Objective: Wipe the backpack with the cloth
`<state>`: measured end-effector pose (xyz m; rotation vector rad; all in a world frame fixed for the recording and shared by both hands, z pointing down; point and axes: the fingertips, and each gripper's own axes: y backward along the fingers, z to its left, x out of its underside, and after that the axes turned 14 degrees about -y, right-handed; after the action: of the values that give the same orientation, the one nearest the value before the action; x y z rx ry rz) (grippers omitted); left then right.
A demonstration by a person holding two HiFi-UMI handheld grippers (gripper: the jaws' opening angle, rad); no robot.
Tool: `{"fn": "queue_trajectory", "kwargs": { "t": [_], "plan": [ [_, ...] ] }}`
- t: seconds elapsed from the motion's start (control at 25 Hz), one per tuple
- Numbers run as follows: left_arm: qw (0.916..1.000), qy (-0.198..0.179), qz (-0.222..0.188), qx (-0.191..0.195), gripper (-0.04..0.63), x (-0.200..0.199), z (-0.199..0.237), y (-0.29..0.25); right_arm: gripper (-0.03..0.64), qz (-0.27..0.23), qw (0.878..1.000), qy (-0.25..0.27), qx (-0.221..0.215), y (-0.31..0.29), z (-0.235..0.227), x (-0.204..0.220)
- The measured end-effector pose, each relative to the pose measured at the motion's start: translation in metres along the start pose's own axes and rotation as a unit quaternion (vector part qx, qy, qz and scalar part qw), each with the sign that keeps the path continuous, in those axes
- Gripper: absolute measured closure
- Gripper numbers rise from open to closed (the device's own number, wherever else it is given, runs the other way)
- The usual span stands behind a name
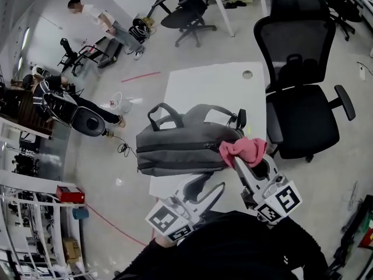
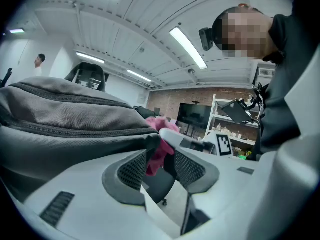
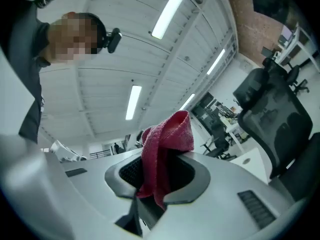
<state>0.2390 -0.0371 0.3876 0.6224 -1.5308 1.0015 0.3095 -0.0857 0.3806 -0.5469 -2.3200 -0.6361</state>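
Note:
A grey backpack [image 1: 180, 142] lies on its side on the white table [image 1: 204, 86]. My right gripper [image 1: 240, 159] is shut on a pink cloth [image 1: 243, 149], held up at the backpack's right end by the top handle. In the right gripper view the cloth [image 3: 167, 139] hangs bunched between the jaws of that gripper [image 3: 160, 161], which points up at the ceiling. My left gripper [image 1: 208, 186] sits at the backpack's near edge. In the left gripper view its jaws [image 2: 161, 154] stand apart with nothing pressed between them. The backpack [image 2: 65, 114] fills that view's left, with the cloth [image 2: 161, 146] beyond.
A black office chair [image 1: 297, 98] stands close to the table's right side. The table has a cable hole [image 1: 247, 74] near its far edge. More chairs [image 1: 189, 10] and two people [image 1: 93, 13] are farther off on the floor. Shelving [image 1: 35, 226] stands at the left.

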Motion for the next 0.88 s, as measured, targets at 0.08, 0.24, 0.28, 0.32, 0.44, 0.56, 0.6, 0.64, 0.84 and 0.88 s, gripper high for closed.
{"fn": "queue_trajectory", "kwargs": {
  "t": [0.08,0.24,0.28,0.32,0.44,0.56,0.6,0.64,0.84,0.88],
  "plan": [
    [1.0000,0.002,0.001,-0.001,0.408,0.000,0.000,0.000,0.518,0.018,0.998,-0.029,0.046,0.010,-0.034,0.026],
    [1.0000,0.005,0.001,-0.002,0.408,0.003,-0.001,0.000,0.518,0.075,0.989,-0.060,0.111,0.024,-0.094,0.080],
    [1.0000,0.006,0.002,-0.003,0.408,0.003,-0.002,0.000,0.518,0.093,0.986,-0.059,0.127,0.027,-0.107,0.093],
    [1.0000,0.006,0.002,-0.003,0.408,0.003,-0.002,0.001,0.518,0.112,0.982,-0.058,0.142,0.030,-0.120,0.105],
    [1.0000,0.008,0.004,-0.002,0.408,0.001,-0.003,0.002,0.518,0.148,0.971,-0.063,0.179,0.037,-0.154,0.132],
    [1.0000,0.008,0.006,-0.001,0.408,-0.001,-0.002,0.002,0.518,0.145,0.966,-0.090,0.194,0.038,-0.174,0.138],
    [1.0000,0.008,0.006,-0.001,0.408,0.000,-0.002,0.002,0.518,0.145,0.964,-0.096,0.202,0.040,-0.180,0.139],
    [0.9999,0.007,0.007,-0.002,0.408,0.000,-0.003,0.002,0.518,0.146,0.961,-0.102,0.212,0.043,-0.185,0.141],
    [0.9999,0.009,0.009,-0.006,0.408,0.003,-0.001,0.001,0.518,0.245,0.923,-0.111,0.277,0.061,-0.209,0.186],
    [0.9999,0.008,0.010,-0.005,0.408,0.003,-0.002,0.000,0.518,0.263,0.914,-0.108,0.289,0.062,-0.214,0.194]
  ]
}}
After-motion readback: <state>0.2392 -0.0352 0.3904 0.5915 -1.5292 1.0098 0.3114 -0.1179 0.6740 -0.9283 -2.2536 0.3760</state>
